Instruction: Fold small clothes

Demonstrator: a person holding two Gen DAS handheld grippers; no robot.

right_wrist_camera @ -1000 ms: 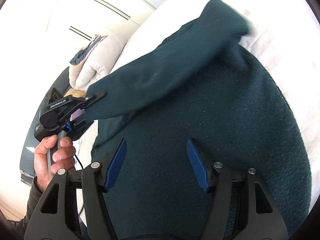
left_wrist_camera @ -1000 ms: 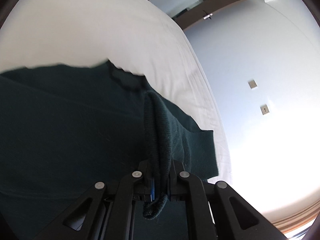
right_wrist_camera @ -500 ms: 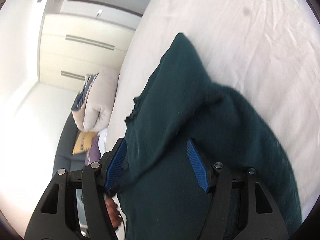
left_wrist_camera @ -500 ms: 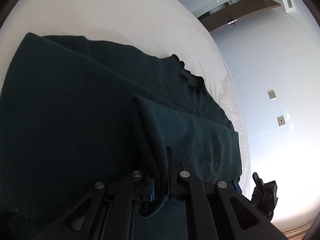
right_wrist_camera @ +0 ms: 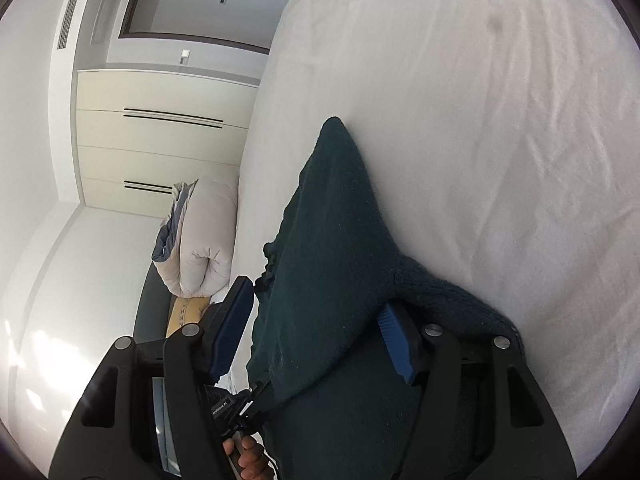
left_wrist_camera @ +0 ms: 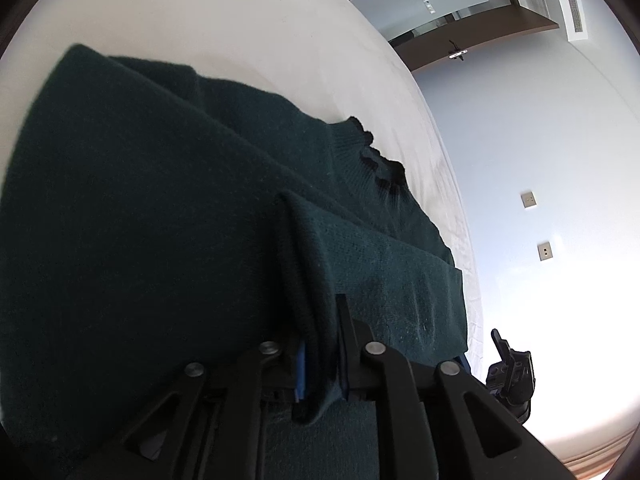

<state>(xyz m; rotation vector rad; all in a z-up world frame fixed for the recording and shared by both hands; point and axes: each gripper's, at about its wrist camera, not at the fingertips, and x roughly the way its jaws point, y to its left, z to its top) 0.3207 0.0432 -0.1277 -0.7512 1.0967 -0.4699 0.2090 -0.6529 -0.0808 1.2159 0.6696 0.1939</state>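
Left gripper (left_wrist_camera: 320, 356) opening around fuzzy knit sweater (left_wrist_camera: 160, 220) (ribbed cuff); right gripper (right_wrist_camera: 316, 340) apart.

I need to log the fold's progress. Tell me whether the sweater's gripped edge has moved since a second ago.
Yes. In the left wrist view the sweater has come down onto the white bed, its collar now lying flat.

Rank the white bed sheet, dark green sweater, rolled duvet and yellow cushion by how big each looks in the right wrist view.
1. White bed sheet, filling most of the right side.
2. Dark green sweater, enlarged by lying close to the lens.
3. Rolled duvet.
4. Yellow cushion, partly hidden, so its full size is unsure.
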